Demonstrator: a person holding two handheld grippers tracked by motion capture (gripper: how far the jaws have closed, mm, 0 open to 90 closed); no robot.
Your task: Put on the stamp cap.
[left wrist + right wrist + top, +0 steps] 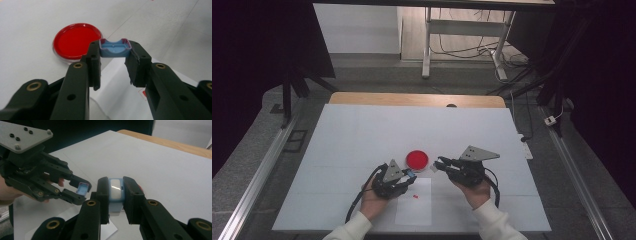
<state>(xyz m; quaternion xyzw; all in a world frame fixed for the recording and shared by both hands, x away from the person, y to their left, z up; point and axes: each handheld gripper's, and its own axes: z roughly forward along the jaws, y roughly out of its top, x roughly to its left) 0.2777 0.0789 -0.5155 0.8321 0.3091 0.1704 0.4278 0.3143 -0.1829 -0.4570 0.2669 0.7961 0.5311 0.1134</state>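
Note:
A small blue cap [115, 48] with red-stained edges sits between the tips of my left gripper [113, 53], which is shut on it. My right gripper [116, 188] is shut on a pale blue block with a white face [116, 192]. In the high view the left gripper [411, 176] and right gripper [438, 164] point toward each other just in front of a round red dish [417, 159], a short gap between their tips. The right gripper view shows the left gripper [80, 191] with the blue cap [83, 188] to the left of the block.
A white paper sheet [413, 205] with a small red mark [416, 196] lies under the grippers near the table's front edge. The red dish [75, 41] stands just beyond the cap. A white cover [362, 135] spreads over the wooden table [412, 98].

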